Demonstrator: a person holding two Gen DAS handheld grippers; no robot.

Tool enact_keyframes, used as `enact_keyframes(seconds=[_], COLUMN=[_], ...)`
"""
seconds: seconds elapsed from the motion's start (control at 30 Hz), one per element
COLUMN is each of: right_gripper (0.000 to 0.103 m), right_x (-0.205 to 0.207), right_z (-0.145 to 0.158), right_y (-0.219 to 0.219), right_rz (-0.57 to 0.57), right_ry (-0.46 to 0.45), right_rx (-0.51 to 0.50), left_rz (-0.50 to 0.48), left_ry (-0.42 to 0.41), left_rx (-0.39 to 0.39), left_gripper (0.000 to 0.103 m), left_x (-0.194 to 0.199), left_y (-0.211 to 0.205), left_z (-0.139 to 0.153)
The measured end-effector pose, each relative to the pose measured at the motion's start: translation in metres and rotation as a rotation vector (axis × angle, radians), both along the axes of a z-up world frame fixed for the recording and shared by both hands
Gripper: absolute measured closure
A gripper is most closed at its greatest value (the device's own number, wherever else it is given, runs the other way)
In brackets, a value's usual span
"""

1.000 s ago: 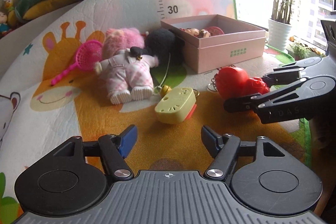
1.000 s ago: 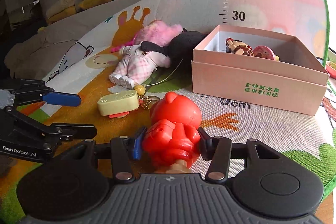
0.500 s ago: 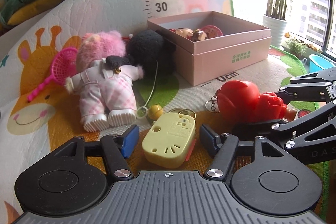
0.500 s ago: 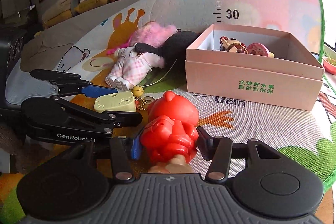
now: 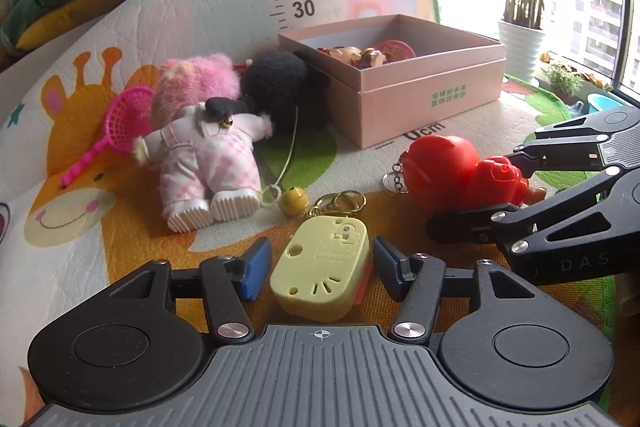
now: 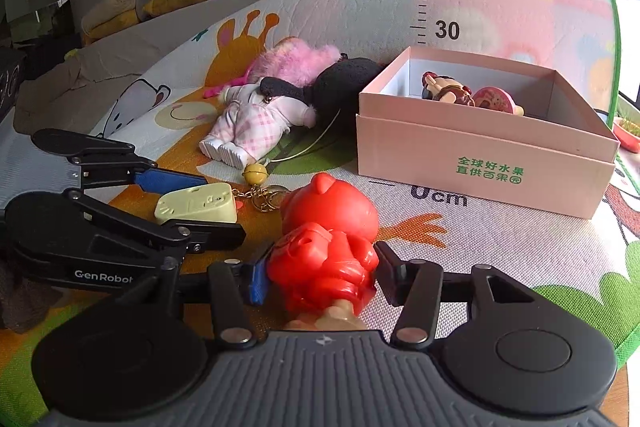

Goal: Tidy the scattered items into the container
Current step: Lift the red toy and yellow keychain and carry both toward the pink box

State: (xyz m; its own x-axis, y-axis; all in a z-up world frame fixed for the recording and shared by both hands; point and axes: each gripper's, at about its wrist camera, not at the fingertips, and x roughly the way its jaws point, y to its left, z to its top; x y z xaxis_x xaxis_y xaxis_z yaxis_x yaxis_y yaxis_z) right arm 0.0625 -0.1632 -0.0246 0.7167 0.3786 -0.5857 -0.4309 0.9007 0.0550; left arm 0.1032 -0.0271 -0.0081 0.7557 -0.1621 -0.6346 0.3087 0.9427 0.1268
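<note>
Left wrist view: the left gripper (image 5: 318, 265) has its fingers apart, the yellow keychain toy (image 5: 322, 271) lying between them unclamped. The right gripper (image 6: 320, 277) fingers straddle the red pig figure (image 6: 326, 251); whether they pinch it, I cannot tell. Risk: the toy's key rings (image 5: 340, 203) ahead of the fingertips could snag the doll's cord (image 5: 290, 151) on lifting toward the pink box (image 5: 424, 107)
</note>
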Motion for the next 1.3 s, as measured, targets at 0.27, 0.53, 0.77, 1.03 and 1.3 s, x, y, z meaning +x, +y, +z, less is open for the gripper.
enact_keyframes(seconds=[0.27, 0.53, 0.77, 1.03, 1.3], right_gripper=[0.050, 0.054, 0.054, 0.054, 0.054], right_x=[0.003, 0.001, 0.001, 0.001, 0.000], right_z=[0.000, 0.000, 0.001, 0.001, 0.001], right_y=[0.006, 0.007, 0.002, 0.000, -0.002], right_rz=[0.011, 0.021, 0.022, 0.023, 0.024], right_ry=[-0.015, -0.021, -0.015, -0.013, -0.013], right_rx=[-0.056, -0.067, -0.060, -0.050, -0.043], left_rz=[-0.006, -0.036, -0.038, -0.027, -0.042], left_ry=[-0.003, -0.002, 0.007, 0.004, 0.006], left_rx=[-0.017, -0.021, -0.023, -0.027, -0.015], left_gripper=[0.032, 0.052, 0.050, 0.043, 0.054], left_x=[0.008, 0.003, 0.002, 0.010, 0.000], left_y=[0.000, -0.004, -0.004, -0.007, -0.011], left_z=[-0.002, -0.001, 0.000, -0.001, 0.000])
